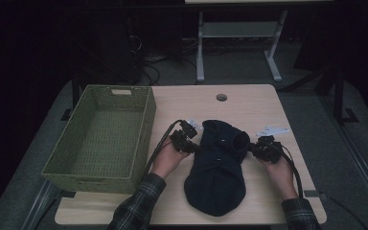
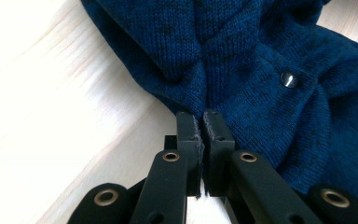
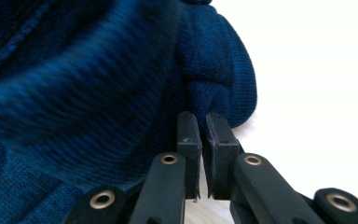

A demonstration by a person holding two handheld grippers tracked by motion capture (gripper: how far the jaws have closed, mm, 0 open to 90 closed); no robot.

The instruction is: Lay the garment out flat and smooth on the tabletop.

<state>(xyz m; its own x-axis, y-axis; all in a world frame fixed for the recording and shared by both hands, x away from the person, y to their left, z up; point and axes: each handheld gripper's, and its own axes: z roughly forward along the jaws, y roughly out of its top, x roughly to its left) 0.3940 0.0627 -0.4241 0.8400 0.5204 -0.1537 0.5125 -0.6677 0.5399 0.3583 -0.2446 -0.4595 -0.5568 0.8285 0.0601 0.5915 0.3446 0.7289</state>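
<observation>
Dark blue knit sweater [image 1: 215, 167] lies flat mid-desk, collar end toward 12 o'clock, rounded hem toward 6. One small dark button [image 2: 288, 79] sits on its front. Left tongs [image 1: 191, 146] at the sweater's 9 o'clock edge, jaws pinched nearly together on a fold of knit [image 2: 200, 113]. Right tongs [image 1: 253, 148] at its 3 o'clock edge by the folded sleeve, jaws likewise clamped on the fabric edge [image 3: 201, 116]. Both hands rest on the desk [image 1: 172, 100] behind the tongs. Green woven basket [image 1: 81, 172] stands at 9 o'clock, well apart from the sweater.
</observation>
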